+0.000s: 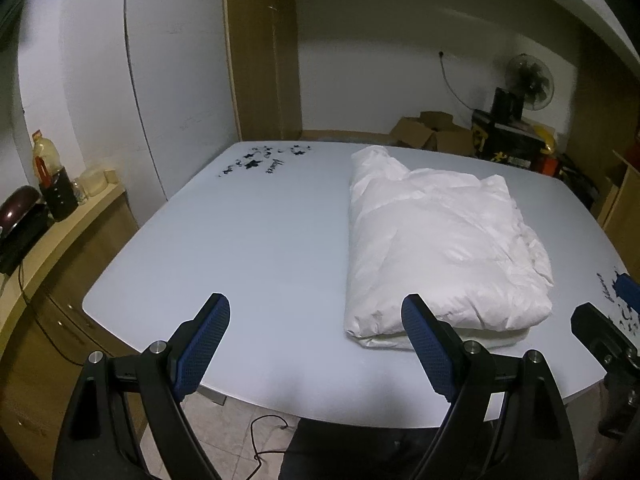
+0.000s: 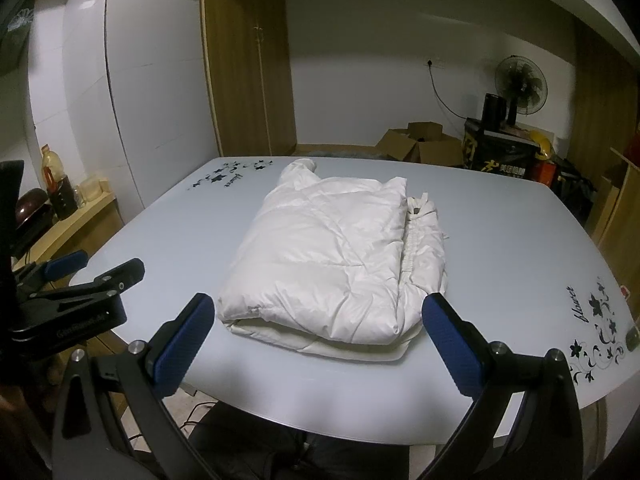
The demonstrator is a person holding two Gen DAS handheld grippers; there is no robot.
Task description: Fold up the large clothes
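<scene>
White puffer jacket lies on the pale table, folded into a thick rectangular bundle, near the front edge and toward the right half as the left wrist view shows it. One sleeve or collar end pokes out at the far left corner of the bundle; a drawstring hem with a toggle shows along the right side. Left gripper hovers over the front edge of the table, jaws spread wide, holding nothing, left of the bundle. Right gripper likewise spread wide and empty, just in front of the bundle's near edge, not touching it. Judgement: fold looks nearly complete; remaining step is probably a tidy-up or a last fold. To do it well: take the near corners with both grippers together, bite through all layers rather than the top shell only, since the slick, puffy fabric will likely slip and spring back; lift low, carry evenly, press down to push air out. Tuck the stray far end and the hem side under. Containers: open cardboard boxes on the floor beyond the table, contents not visible; a bottle of yellowish liquid on the left counter, with small jars whose contents I cannot make out.
</scene>
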